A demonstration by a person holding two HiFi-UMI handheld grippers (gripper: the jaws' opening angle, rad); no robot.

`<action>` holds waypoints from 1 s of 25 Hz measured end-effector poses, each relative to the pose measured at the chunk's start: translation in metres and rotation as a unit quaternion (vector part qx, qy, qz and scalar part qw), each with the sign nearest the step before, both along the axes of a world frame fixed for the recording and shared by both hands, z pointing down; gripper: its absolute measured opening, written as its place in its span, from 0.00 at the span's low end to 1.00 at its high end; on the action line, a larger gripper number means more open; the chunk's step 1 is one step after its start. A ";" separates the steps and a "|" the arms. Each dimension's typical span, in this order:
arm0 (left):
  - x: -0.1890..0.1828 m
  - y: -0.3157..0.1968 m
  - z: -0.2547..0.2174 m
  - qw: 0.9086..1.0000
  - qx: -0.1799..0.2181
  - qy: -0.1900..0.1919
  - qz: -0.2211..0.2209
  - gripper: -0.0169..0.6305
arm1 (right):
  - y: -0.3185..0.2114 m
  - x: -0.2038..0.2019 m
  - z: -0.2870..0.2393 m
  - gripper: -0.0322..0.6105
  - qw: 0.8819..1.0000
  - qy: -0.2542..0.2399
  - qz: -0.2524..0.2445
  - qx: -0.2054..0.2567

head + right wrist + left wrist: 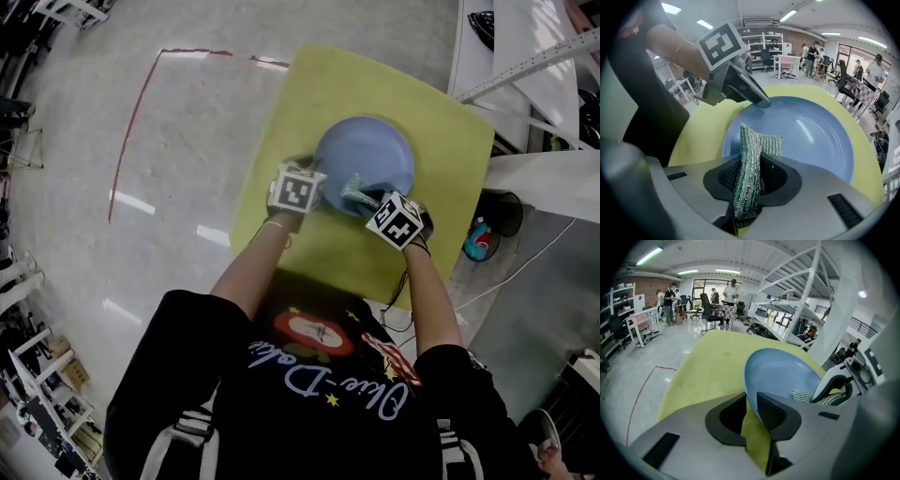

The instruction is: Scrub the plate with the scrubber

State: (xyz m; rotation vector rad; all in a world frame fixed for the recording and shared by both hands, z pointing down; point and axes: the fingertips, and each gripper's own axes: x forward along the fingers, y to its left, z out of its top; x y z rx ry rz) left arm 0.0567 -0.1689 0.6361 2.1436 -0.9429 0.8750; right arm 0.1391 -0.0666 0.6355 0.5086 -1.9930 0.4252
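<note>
A light blue plate (364, 157) lies on a yellow-green table (328, 103). My left gripper (313, 190) is shut on the plate's near left rim (751, 401), which runs edge-on between the two pads. My right gripper (372, 203) is shut on a green and silver striped scrubber (749, 171). The scrubber's free end (761, 140) lies on the plate's inner surface (811, 136) near its front edge. In the left gripper view the scrubber (806, 397) shows under the right gripper's fingers (832, 385).
The table stands on a shiny grey floor with a red tape line (131, 122). White metal racks (525, 56) stand to the right. Desks, chairs and several people (731, 291) fill the far room.
</note>
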 end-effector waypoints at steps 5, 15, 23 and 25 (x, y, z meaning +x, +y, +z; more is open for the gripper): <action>-0.003 0.000 -0.001 1.000 0.000 -0.001 -0.002 0.10 | 0.004 -0.007 -0.003 0.16 1.000 -0.012 -0.003 -0.010; -0.002 -0.002 0.000 1.000 -0.005 0.003 -0.003 0.10 | 0.004 -0.012 -0.011 0.16 0.998 -0.059 0.003 -0.011; -0.005 -0.003 -0.008 1.000 0.023 -0.002 0.017 0.14 | -0.017 -0.005 -0.033 0.15 0.992 -0.095 0.065 0.046; -0.008 -0.004 -0.013 0.999 0.038 0.000 0.012 0.14 | -0.019 -0.001 -0.037 0.15 0.991 -0.098 0.077 0.058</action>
